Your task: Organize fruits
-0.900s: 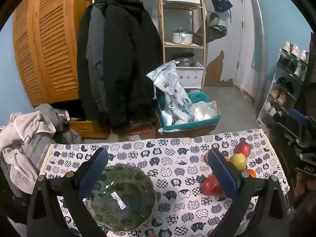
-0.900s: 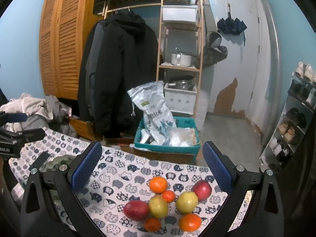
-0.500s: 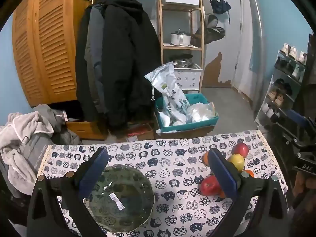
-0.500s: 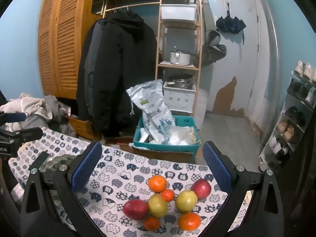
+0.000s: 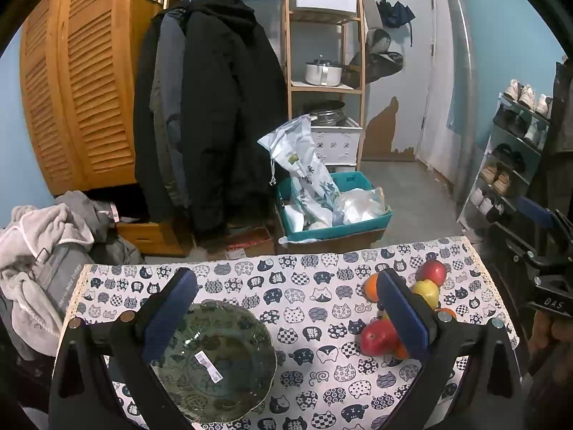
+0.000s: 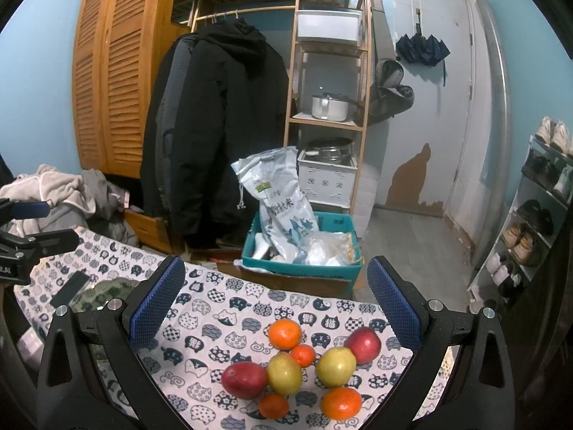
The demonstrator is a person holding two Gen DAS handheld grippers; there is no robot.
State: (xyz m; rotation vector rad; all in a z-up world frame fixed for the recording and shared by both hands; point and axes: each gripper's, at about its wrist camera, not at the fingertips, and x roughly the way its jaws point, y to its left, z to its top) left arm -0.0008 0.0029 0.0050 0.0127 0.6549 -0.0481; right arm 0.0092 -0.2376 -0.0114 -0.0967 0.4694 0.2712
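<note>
Little has changed over the last second: in the left wrist view the glass bowl (image 5: pixel 215 362) has only drifted slightly within the lower left of the frame, and in the right wrist view the fruit cluster sits where it did, at the lower centre. The left gripper (image 5: pixel 286 317) hangs over the cat-print tablecloth (image 5: pixel 308 308) with its jaws spread wide and nothing between them; the right gripper (image 6: pixel 275 301) is equally wide and empty above the fruit. There a red apple (image 6: pixel 244 380), two yellow-green apples (image 6: pixel 284 373), a second red apple (image 6: pixel 362 344) and several oranges (image 6: pixel 285 334) lie bunched together, well apart from the bowl. Sorting has not begun; no fruit is in the bowl.
</note>
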